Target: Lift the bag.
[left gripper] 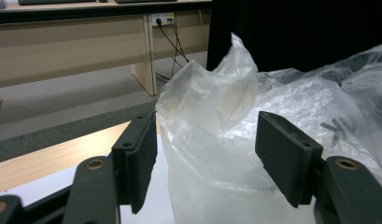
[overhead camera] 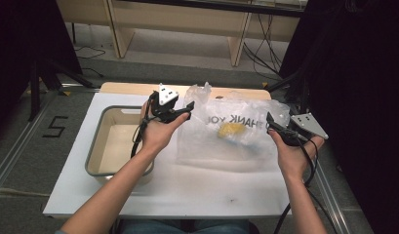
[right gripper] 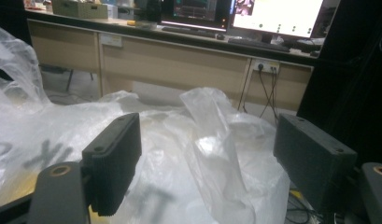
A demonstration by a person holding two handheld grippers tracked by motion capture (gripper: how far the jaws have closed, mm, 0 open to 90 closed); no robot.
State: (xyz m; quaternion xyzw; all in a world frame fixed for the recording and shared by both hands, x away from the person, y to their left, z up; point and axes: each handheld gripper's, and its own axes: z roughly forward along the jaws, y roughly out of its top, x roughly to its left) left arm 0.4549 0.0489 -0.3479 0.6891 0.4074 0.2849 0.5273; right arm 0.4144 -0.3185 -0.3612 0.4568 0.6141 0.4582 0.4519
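Clear crinkled plastic bag (overhead camera: pixel 236 131) with something yellow inside lies released on the desk; left gripper (overhead camera: pixel 180 113) and right gripper (overhead camera: pixel 274 127) flank it, jaws apart, empty. Next, I'd judge: regrasp its handles.

1 plastic bag (overhead camera: pixel 226 131) centre frame, 1 yellow item (overhead camera: pixel 231 129) inside it, 1 tray (overhead camera: pixel 97 146) left, 2 grippers: left gripper (overhead camera: pixel 180 113), right gripper (overhead camera: pixel 280 127).
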